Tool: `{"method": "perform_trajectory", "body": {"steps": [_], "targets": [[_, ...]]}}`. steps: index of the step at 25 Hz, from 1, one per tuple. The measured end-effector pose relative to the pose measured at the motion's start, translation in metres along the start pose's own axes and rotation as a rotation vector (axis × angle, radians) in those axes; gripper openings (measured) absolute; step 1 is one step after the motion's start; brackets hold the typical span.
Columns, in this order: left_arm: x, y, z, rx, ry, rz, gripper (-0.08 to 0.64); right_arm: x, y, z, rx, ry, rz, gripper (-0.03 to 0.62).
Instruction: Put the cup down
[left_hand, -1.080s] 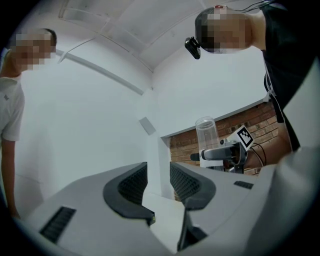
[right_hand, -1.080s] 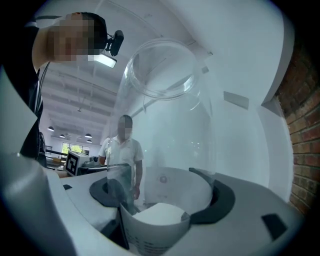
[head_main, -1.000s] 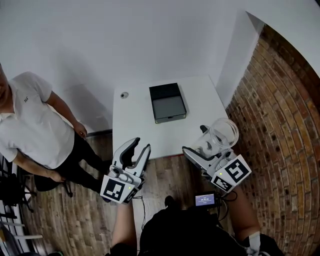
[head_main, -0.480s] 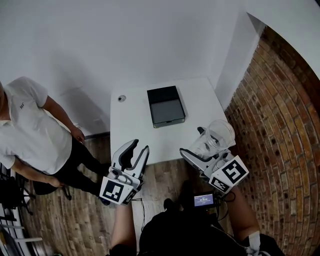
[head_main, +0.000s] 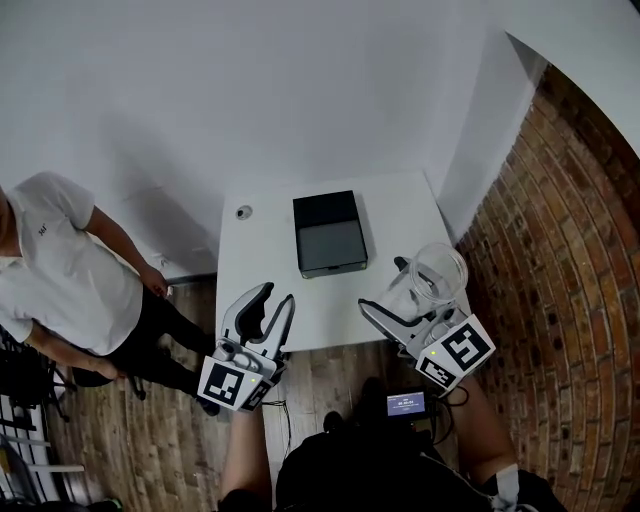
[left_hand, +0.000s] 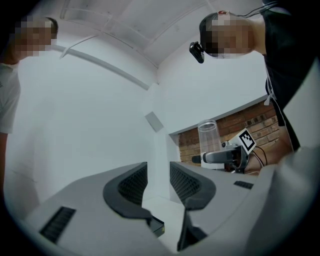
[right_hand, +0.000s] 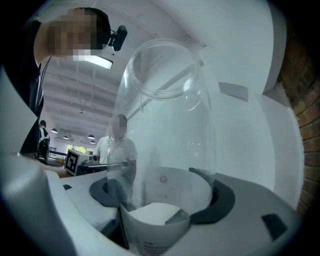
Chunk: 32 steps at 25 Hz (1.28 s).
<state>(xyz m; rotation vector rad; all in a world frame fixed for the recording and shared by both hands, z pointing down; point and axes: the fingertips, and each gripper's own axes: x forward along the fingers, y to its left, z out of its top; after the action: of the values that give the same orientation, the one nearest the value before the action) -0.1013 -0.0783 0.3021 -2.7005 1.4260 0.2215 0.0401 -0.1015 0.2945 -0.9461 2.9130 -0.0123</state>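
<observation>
Cup (head_main: 437, 275) is still pinched in the right tongs (head_main: 400, 290). In the right gripper view both pads sit against the base of the clear cup (right_hand: 165, 125), which stands upright between them. It's at the right of the head view, over the lower right corner of the table (head_main: 390, 215); I can't tell if it touches the top.

Compared with a second ago, the whole table sits lower in the frame, so both tongs reach further in over its near edge. The grip on the cup looks the same. The left tongs (head_main: 275, 296) are spread with nothing between them, same as before, and the left gripper view (left_hand: 158, 175) shows a clear gap between the pads.

The table is white. A black box (head_main: 330, 232) sits at its middle and a little round thing (head_main: 244, 212) near its upper left corner. A person (head_main: 60, 270) in a white shirt stands at the left edge, now a bit lower in the frame. The brick wall (head_main: 560, 250) runs down the right, the wood floor (head_main: 120, 430) is lower left, and the white wall (head_main: 250, 90) fills the top.
</observation>
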Motion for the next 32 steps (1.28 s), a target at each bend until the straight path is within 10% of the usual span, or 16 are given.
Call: {"method": "perform_trajectory", "body": {"steps": [32], "targets": [[0.041, 0.054, -0.014, 0.01, 0.03, 0.049, 0.13, 0.085, -0.054, -0.016, -0.014, -0.03, 0.038, 0.379]]}}
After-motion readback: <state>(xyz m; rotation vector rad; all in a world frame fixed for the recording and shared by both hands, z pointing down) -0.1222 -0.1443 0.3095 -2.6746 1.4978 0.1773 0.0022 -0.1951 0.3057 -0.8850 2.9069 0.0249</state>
